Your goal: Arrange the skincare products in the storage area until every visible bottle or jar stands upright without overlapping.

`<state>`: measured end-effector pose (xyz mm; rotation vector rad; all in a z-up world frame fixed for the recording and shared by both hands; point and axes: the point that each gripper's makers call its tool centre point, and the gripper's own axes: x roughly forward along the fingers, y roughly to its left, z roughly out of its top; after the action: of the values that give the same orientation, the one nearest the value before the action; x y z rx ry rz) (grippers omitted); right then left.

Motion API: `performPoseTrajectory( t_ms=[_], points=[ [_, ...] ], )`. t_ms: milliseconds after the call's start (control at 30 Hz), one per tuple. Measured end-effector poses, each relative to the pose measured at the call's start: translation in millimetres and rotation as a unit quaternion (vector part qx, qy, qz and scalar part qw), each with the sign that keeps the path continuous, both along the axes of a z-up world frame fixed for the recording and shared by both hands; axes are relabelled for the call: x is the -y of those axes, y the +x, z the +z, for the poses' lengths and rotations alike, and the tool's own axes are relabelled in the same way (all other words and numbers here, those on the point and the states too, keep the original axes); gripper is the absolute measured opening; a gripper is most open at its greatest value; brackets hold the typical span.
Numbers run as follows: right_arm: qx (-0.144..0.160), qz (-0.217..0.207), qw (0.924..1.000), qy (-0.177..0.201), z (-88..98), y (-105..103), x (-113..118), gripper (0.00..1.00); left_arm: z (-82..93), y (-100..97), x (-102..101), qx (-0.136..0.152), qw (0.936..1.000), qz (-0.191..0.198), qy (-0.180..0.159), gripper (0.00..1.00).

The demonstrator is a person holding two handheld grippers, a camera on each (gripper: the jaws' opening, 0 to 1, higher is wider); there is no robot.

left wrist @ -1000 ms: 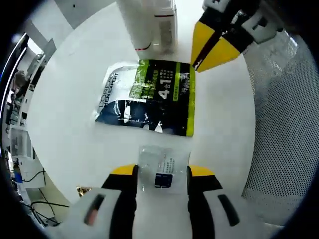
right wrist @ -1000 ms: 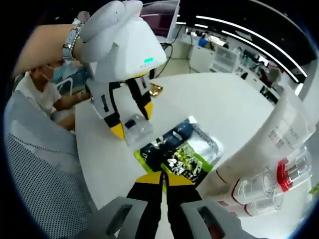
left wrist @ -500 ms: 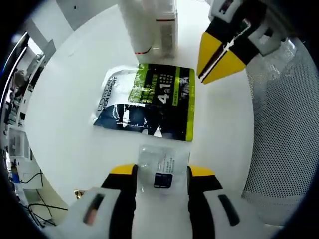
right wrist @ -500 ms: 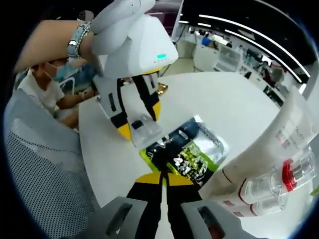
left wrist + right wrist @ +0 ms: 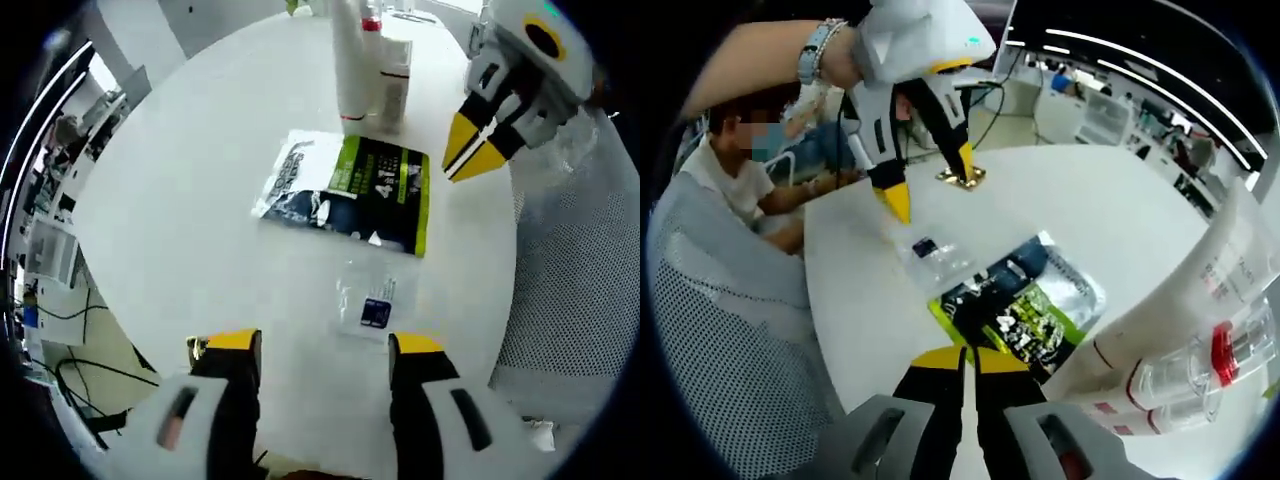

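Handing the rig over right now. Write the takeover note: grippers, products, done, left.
Left gripper: open, holding nothing, above the clear sachet that lies flat on the white table.
Right gripper: shut, empty, over the near edge of the black-and-green pouch, which lies flat beside the sachet.
Done: white tube and clear red-banded bottles stand together.
Left: the pouch and sachet are not upright; check the bottles for overlap.

The left gripper (image 5: 324,347) has opened: a second ago its jaws pinched the small clear sachet (image 5: 370,299), and now they stand wide apart with the sachet lying flat on the table (image 5: 190,200) just ahead of them, beside the dark pouch (image 5: 350,190). In the right gripper view, the left gripper (image 5: 930,180) has lifted clear above the sachet (image 5: 932,252).
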<state>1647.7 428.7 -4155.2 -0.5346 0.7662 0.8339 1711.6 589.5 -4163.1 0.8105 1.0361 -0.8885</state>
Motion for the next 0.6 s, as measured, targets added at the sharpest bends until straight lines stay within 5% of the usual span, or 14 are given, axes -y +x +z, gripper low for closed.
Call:
performPoseTrajectory(
  t_ms=[200,600],
  points=[
    [0.001,-0.004,1.0,0.002,2.2,2.2,2.5,0.0,2.4,26.8,-42.9,0.007,0.9982,0.056,0.022,0.47],
    [0.015,-0.002,0.9997,-0.016,2.4,7.9,9.9,0.0,-10.2,56.9,-55.1,-0.026,0.9963,0.075,0.033,0.48]
  ],
)
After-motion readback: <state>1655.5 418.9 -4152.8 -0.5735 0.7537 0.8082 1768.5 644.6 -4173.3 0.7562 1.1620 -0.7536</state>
